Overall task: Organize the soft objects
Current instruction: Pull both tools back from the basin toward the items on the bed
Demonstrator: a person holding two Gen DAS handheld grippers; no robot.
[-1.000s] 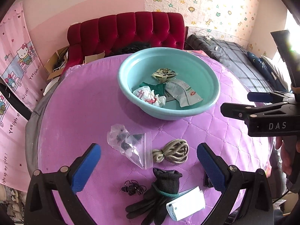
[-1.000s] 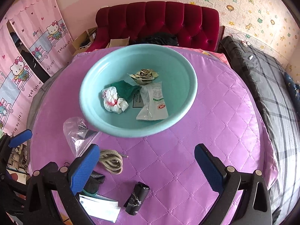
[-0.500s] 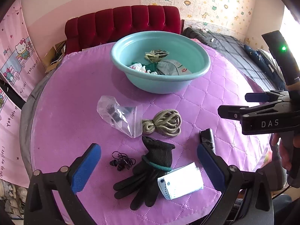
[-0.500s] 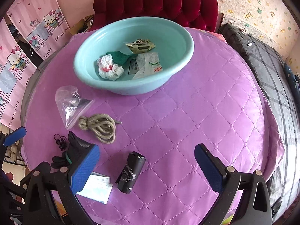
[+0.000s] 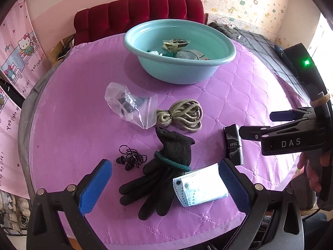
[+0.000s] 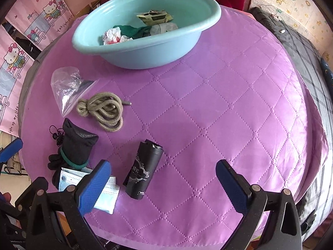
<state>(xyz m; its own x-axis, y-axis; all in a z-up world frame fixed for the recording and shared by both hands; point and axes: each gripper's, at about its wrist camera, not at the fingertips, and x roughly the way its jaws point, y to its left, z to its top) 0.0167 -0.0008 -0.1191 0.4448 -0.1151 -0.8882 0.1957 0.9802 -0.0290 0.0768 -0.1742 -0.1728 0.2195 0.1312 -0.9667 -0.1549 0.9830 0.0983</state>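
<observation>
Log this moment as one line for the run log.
left gripper: open, over black glove | right gripper: open, over black roll | basin: partly filled

A light teal basin (image 5: 181, 70) sits on a purple diamond-quilted cover (image 6: 218, 108), with a khaki rope (image 5: 183, 114), black glove (image 5: 164, 166) banded green, pale blue mask (image 5: 199, 185) and black white-patterned roll (image 6: 143, 170).

Both grippers — left (image 5: 164, 184), right (image 6: 162, 184) — gape empty.
</observation>
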